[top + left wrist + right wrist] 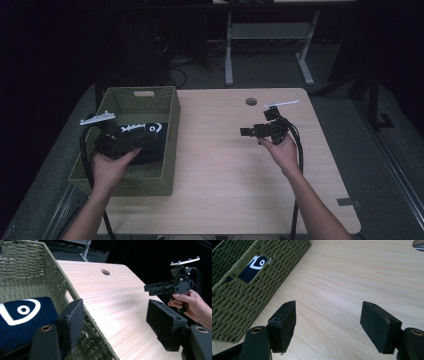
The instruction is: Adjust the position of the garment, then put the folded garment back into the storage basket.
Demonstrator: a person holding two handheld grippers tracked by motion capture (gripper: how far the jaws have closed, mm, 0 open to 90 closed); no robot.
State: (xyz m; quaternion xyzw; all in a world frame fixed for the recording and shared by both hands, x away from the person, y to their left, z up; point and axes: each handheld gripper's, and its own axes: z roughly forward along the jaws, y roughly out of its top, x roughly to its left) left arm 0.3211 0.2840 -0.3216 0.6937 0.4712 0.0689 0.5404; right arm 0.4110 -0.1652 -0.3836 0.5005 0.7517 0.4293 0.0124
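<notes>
A green woven basket [125, 182] stands on the left part of the light wooden table [225, 175]. Inside it lies a folded navy cloth [152, 129] with white print. My left gripper [145, 139] hovers over the basket's inside, just above the cloth, jaws open and empty. In the left gripper view its jaws [115, 322] straddle the basket's right wall [75, 290], with the cloth [22, 315] at the lower left. My right gripper [245, 132] is held above the table's middle right, pointing left, open and empty. In the right gripper view its jaws [328, 325] frame bare wood, beside the basket [239, 302].
A round cable hole [251, 101] sits near the table's far edge. A white desk frame [229, 50] and loose cables stand on the floor beyond the table. A grey tape strip [347, 202] marks the table's front right edge.
</notes>
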